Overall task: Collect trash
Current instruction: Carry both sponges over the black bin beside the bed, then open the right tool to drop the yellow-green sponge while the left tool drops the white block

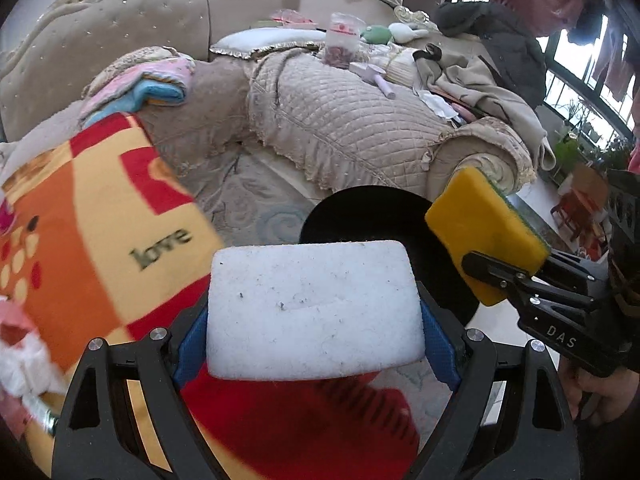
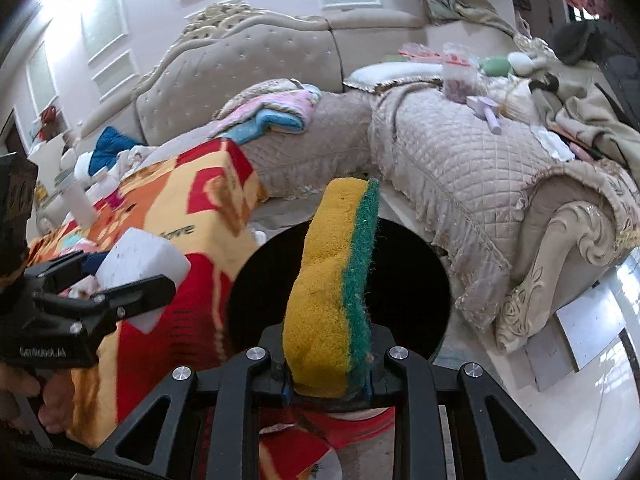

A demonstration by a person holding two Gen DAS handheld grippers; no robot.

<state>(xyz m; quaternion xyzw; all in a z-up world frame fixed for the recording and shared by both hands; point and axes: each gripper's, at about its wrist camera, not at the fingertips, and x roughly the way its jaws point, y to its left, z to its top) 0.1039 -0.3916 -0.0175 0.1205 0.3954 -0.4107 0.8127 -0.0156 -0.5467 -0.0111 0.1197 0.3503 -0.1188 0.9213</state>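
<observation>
My left gripper [image 1: 316,344] is shut on a white foam sponge [image 1: 314,308], held flat above the red and orange blanket; it also shows in the right wrist view [image 2: 140,264]. My right gripper [image 2: 328,380] is shut on a yellow and green scouring sponge [image 2: 332,292], held upright over the round black bin [image 2: 412,296]. In the left wrist view the yellow sponge [image 1: 486,236] hangs at the right rim of the black bin [image 1: 360,208], which lies just beyond the white sponge.
A red, orange and yellow blanket [image 1: 104,240] covers the surface at the left. A beige quilted sofa [image 1: 352,120] piled with clothes, towels and a plastic jar [image 1: 340,40] stands behind the bin. A white bottle [image 2: 78,200] stands at the far left.
</observation>
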